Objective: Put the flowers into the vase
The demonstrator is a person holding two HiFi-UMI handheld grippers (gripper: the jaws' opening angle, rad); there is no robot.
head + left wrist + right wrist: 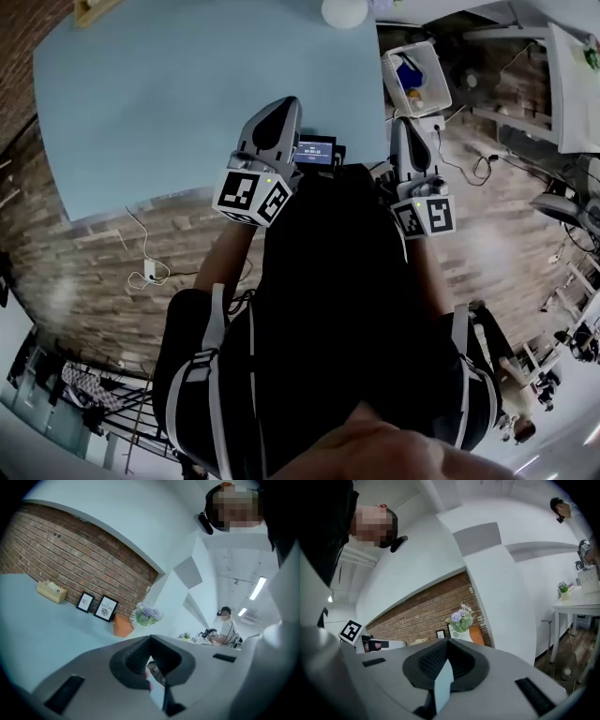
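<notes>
Purple flowers (pixel 459 618) in vase (pixel 461 635), far beyond fingers (pixel 433 659); left gripper (pixel 150 640), right gripper (pixel 447 642) both closed, holding nothing.

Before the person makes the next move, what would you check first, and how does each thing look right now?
1. Flowers in the vase: ok, they stand in it by the brick wall.
2. Vase upright: ok.
3. Left gripper empty: ok, jaws together with nothing between them.
4. Right gripper empty: ok, jaws together with nothing between them.
5. Both grippers away from the vase: ok, they are held near the person's body at the near edge of the table.
6. No flower left lying on the table: cannot tell, the views show only part of it.
</notes>
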